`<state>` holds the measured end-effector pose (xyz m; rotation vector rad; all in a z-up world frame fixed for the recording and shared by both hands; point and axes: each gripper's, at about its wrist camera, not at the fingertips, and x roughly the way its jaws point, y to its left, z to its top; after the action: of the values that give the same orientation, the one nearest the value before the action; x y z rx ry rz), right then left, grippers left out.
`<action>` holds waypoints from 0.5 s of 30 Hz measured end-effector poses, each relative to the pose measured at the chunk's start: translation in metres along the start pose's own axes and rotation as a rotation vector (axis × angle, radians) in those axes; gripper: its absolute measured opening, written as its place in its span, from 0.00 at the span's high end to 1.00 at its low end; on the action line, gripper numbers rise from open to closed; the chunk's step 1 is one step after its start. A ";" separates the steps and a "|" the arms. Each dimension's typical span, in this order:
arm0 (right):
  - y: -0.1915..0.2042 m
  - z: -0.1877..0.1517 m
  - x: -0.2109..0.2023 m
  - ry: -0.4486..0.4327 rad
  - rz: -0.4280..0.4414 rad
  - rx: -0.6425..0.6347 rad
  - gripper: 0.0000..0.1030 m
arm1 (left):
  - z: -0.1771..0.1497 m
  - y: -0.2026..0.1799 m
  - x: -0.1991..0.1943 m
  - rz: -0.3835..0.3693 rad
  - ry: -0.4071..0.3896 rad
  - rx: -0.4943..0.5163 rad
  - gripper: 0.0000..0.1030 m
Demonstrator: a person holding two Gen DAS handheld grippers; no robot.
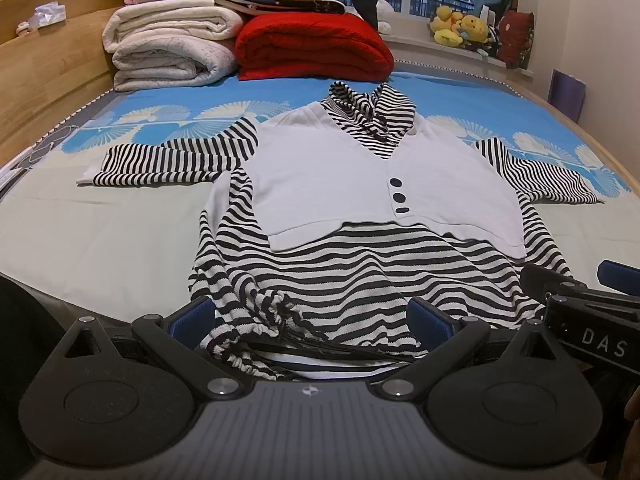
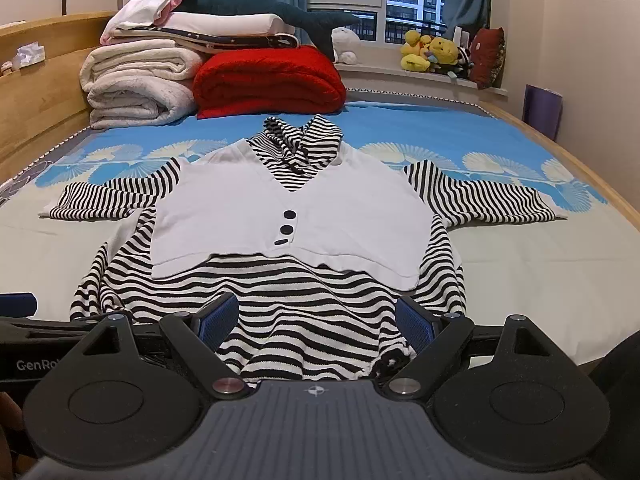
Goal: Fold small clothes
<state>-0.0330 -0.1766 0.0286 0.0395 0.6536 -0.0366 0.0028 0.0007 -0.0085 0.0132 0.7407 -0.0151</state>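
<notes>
1. There's the striped top (image 1: 360, 280), black-and-white bands with a plain white vest panel (image 1: 360, 176) across the chest, lying flat and face-up in the middle of the bed (image 1: 100, 232), collar away from the cameras.
2. Three dark buttons (image 1: 399, 197) run down the vest front; the striped collar (image 1: 372, 116) sits bunched at the far end.
3. Both short sleeves are spread out sideways, the left sleeve (image 1: 168, 160) a bit crumpled, the right sleeve (image 2: 480, 196) lying flatter.
4. Down at the near hem, a gathered drawstring (image 1: 280, 312) puckers the fabric on the left corner.
5. Left gripper (image 1: 312, 320) is at that hem, blue pads wide apart, the bunched hem fabric sitting in the gap between them with nothing pinched.
6. Right gripper (image 2: 316, 320) is just beside it at the hem's right part, fingers also spread wide, striped cloth between them and not clamped.
7. The two tools sit close together; each one's black body shows at the edge of the other's view.
8. Further out: a blue bedsheet (image 2: 420, 124) with pale fan motifs, a red blanket (image 2: 268, 80) and folded white blankets (image 2: 136, 88) stacked by the wooden headboard (image 2: 32, 92).
9. On the windowsill, yellow plush toys (image 2: 430, 54).
</notes>
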 end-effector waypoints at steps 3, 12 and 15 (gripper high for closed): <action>0.009 0.002 0.001 -0.004 0.000 0.001 0.16 | 0.000 0.000 0.000 0.007 -0.007 0.008 0.01; 0.007 0.001 0.001 0.015 0.018 0.028 0.16 | 0.001 -0.002 -0.004 0.016 -0.031 0.021 0.01; 0.007 0.001 0.001 0.019 0.026 0.038 0.16 | 0.004 -0.001 -0.010 0.007 -0.048 0.020 0.01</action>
<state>-0.0307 -0.1696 0.0290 0.0850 0.6714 -0.0233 -0.0017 0.0000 0.0009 0.0341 0.6923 -0.0156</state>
